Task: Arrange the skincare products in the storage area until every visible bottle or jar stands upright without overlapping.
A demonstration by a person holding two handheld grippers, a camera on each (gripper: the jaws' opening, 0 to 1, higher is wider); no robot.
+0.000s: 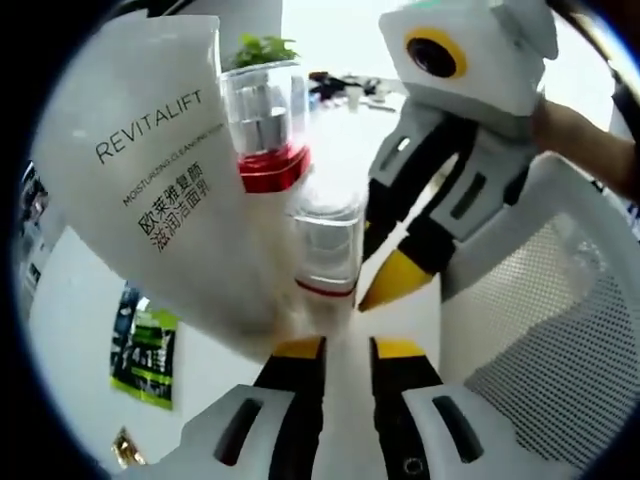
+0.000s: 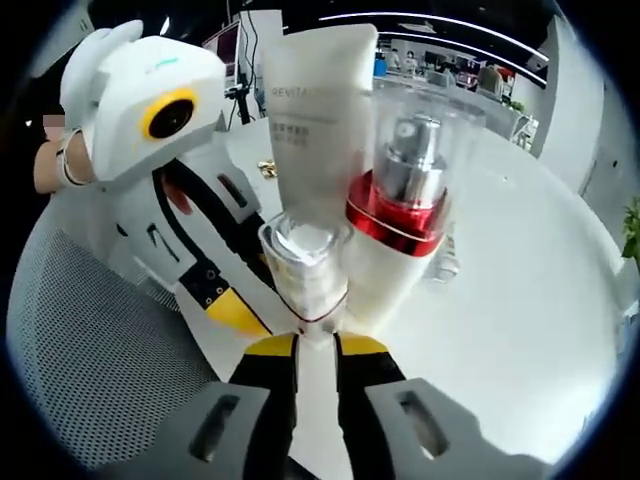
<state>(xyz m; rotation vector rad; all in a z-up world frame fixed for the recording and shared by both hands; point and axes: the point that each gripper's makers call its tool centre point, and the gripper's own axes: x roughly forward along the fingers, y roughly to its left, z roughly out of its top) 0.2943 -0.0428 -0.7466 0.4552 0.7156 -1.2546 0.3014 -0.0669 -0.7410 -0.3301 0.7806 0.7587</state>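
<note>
I see small clear bottle point(image 2: 303, 262) upright by the tube point(image 2: 315, 120) | my right gripper point(image 2: 316, 345) clamps its base | left gripper point(image 1: 347, 348) just beside, fingers apart, empty

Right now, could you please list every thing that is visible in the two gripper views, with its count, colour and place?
Revitalift tube: 1, white with dark lettering, standing behind the bottles.
Pump bottle: 1, clear cap, silver pump, red collar, white body, beside the tube.
Small bottle: 1, clear with a thin red band, nearest to both grippers.
Mesh basket: 1, white, next to the products.
Table: 1, white, under everything.
Green packet: 1, green and black, on the table at the lower left of the left gripper view.
Plant: 1, green, far behind the products.
Left gripper: 1, white, black, yellow tips; jaws look nearly closed, grip unclear.
Right gripper: 1, same colours; jaws at the small bottle's base, grip unclear.
Person's hand: 1, holding the right gripper.
</note>
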